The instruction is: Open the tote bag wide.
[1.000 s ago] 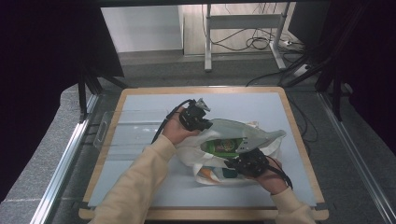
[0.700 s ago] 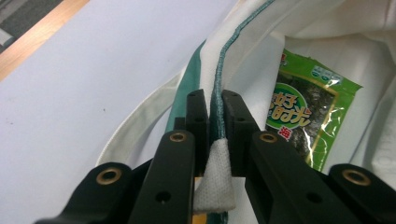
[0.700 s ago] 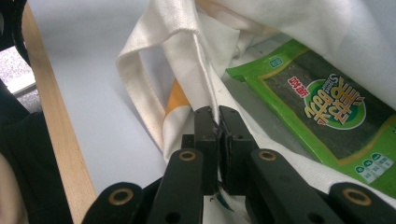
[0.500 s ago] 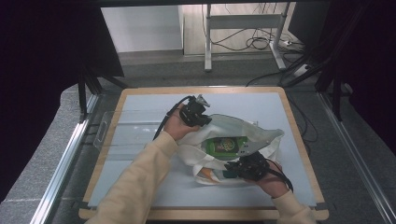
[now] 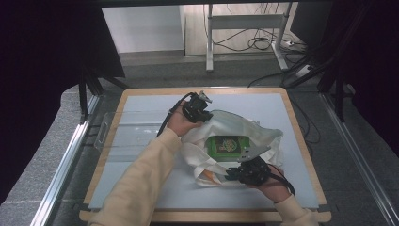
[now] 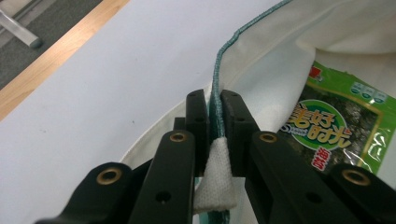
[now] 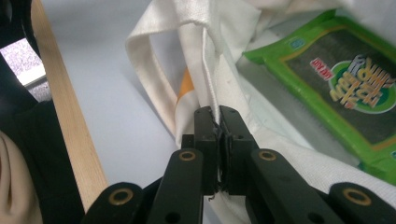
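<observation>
A white cloth bag [image 5: 244, 136] lies near the middle of the table [image 5: 141, 141], its mouth pulled wide by both grippers. The left gripper [image 5: 197, 110], at the bag's ten o'clock edge, has its jaws pressed together on the teal-stitched rim [image 6: 215, 88]. The right gripper [image 5: 247, 172], at about six o'clock, pinches the opposite rim beside a handle strap [image 7: 154, 56]. A green snack packet [image 5: 227, 145] lies flat inside the open mouth. The step in hand looks like holding the bag open around the packet. Next, the grips must stay firm while the rims are lifted or drawn together, so the packet settles deeper rather than slides out.
</observation>
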